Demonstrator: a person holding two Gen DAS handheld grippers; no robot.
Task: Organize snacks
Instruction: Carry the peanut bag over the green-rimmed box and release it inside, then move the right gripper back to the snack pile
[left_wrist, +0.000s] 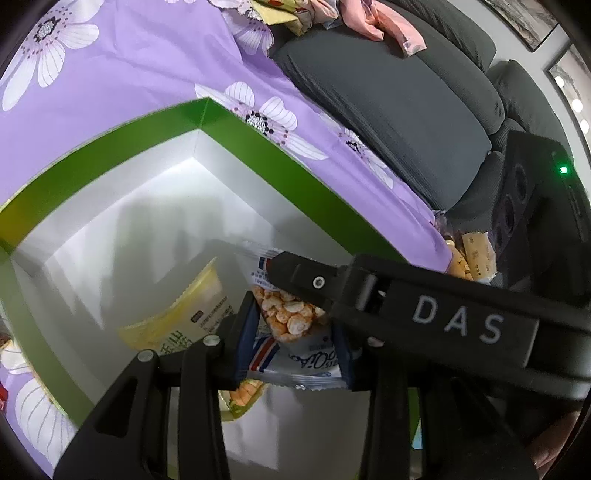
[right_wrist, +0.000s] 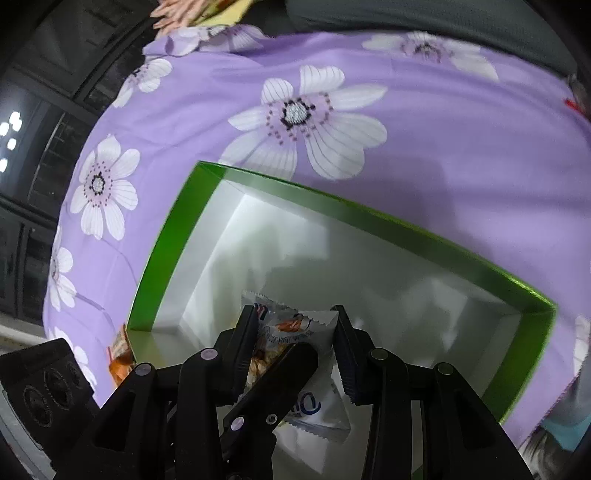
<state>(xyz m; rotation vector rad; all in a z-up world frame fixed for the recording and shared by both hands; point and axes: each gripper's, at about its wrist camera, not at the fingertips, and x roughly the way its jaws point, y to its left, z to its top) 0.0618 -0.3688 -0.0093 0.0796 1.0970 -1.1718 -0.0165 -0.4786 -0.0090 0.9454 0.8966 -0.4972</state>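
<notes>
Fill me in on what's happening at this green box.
A person is sorting snacks with a hand-held gripper in each hand. Both the left hand-held gripper and the right hand-held gripper are closed on the same white snack packet, holding it inside the green box on the purple floral cloth. A yellow packet already lies in the box. More snacks wait outside it.

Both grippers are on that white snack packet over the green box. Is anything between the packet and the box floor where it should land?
Partly. A yellow packet already lies on the floor of the green box, beside and partly under the white snack packet. The rest of the white floor shows bare.
</notes>
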